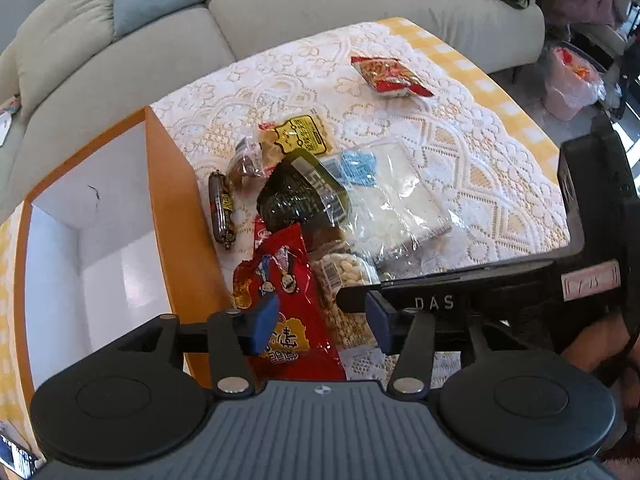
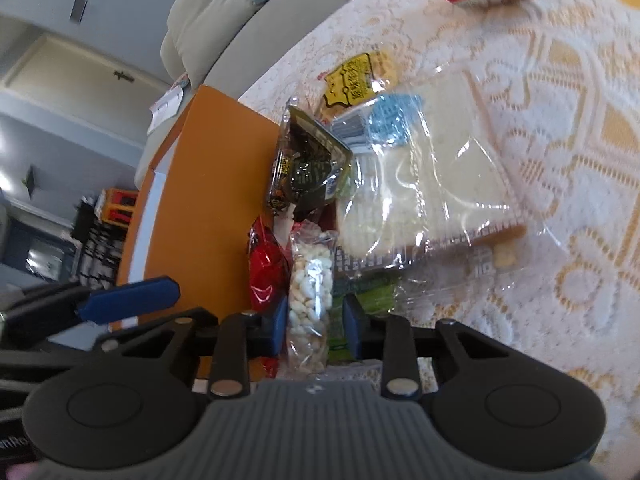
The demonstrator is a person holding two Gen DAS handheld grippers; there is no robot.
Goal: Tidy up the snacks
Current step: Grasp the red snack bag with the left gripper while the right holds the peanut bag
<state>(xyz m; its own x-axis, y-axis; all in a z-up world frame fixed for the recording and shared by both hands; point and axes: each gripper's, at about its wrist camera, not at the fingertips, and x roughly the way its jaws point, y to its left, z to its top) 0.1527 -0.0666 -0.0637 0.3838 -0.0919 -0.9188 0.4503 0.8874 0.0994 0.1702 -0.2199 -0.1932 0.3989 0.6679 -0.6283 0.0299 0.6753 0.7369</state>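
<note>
Box point(image 1: 100, 240) w/ orange walls sits just left of the snack pile point(image 1: 304, 208), top open and inside bare, so entry from above is free. Pile crowds right up against the box's right wall point(image 1: 176, 216), sausage point(image 1: 221, 212) nearest, no gap to pass there. Right of the pile, lace cloth point(image 1: 500, 184) is bare out to one red packet point(image 1: 390, 76) near the far edge.

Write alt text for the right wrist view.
The right gripper has its blue fingers closed on a clear bag of white puffed snacks, beside an orange box and piled snack packets on a lace tablecloth.
</note>
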